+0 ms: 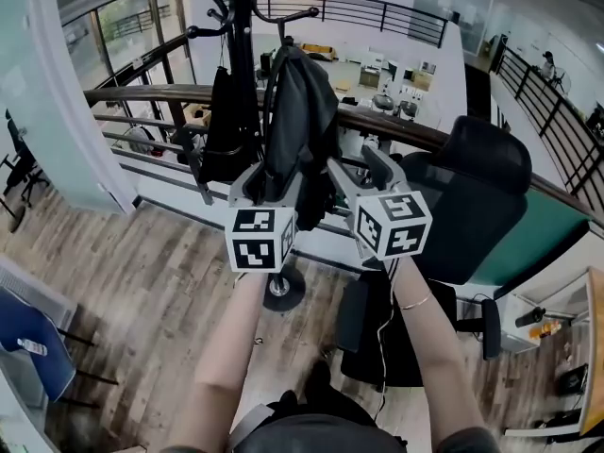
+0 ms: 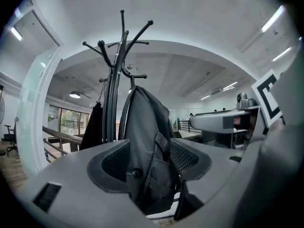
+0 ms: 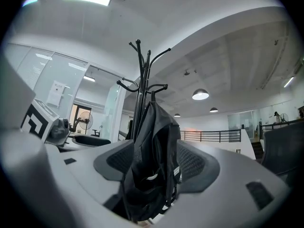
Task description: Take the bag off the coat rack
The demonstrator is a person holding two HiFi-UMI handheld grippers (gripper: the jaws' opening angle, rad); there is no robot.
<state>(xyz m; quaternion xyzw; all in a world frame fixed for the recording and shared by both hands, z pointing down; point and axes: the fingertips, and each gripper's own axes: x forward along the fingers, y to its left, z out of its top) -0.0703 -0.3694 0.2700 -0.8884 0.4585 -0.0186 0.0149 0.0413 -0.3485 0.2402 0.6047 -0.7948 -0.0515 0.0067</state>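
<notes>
A dark grey backpack [image 1: 302,111] hangs by its top loop from a black coat rack [image 1: 241,26] that stands by a railing. Both grippers point level at the bag's lower half. My left gripper [image 1: 269,185] is at the bag's left side and my right gripper [image 1: 363,170] at its right side. In the left gripper view the backpack [image 2: 147,146] shows in the gap of the open left gripper [image 2: 149,158], below the rack's hooks [image 2: 116,80]. The right gripper view has the backpack [image 3: 152,160] between the wide-open jaws of the right gripper [image 3: 156,163]. I cannot tell whether any pad touches the fabric.
A second black item [image 1: 226,125] hangs on the rack's left side. A wooden-topped railing [image 1: 142,92] runs behind the rack above a lower floor. A black office chair [image 1: 472,196] stands close on the right. The rack's round base [image 1: 281,289] rests on the wood floor.
</notes>
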